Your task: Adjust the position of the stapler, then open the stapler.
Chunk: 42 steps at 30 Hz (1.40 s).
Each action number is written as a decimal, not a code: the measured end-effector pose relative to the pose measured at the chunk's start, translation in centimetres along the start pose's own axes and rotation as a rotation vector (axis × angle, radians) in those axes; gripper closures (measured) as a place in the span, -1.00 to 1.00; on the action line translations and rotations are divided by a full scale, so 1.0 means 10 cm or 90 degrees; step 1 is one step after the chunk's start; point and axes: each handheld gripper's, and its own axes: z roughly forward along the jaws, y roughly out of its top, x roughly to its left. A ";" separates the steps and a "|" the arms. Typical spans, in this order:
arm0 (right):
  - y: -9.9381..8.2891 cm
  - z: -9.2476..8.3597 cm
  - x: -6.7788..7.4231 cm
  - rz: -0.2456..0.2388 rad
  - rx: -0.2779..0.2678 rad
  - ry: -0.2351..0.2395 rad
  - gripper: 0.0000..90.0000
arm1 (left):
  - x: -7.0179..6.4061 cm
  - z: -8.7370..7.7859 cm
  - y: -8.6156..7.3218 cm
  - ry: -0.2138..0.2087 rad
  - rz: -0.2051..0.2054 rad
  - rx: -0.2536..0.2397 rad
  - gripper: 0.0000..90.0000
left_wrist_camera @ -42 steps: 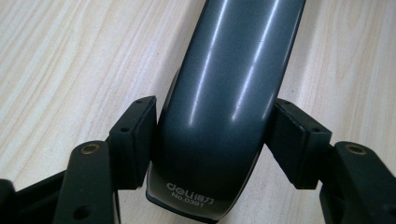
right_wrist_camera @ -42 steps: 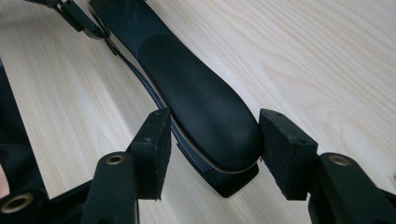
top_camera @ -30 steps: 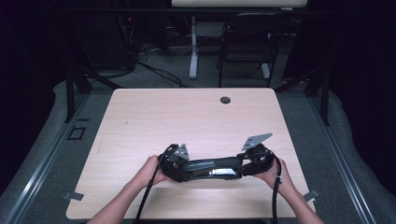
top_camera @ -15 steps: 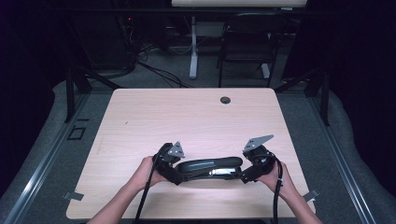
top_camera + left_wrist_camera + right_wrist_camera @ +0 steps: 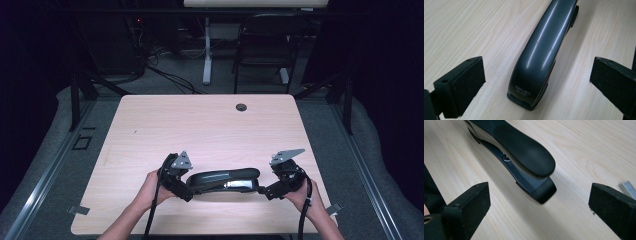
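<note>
Pulling back carelessly, we could snag the long dark-grey plastic stapler [image 5: 223, 179] lying free between our left gripper [image 5: 534, 82] and right gripper [image 5: 539, 205], both just opened wide.

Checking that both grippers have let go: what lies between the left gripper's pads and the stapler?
Only bare wooden table; in the left gripper view, the stapler lies free between the open left gripper's pads.

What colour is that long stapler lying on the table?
Dark glossy grey long stapler with a matte black tip; left gripper view shows it best.
</note>
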 end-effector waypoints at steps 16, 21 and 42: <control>-0.12 0.06 -0.08 0.022 0.030 -0.002 -0.61 | -0.31 -0.02 0.15 0.016 -0.031 -0.063 -0.97; -0.12 0.07 -0.07 0.018 0.031 -0.004 -0.32 | -0.40 -0.01 0.19 0.009 -0.035 -0.086 -0.63; -0.18 0.33 0.04 -0.002 0.005 -0.049 0.80 | -0.78 0.36 0.23 -0.021 0.019 -0.114 0.78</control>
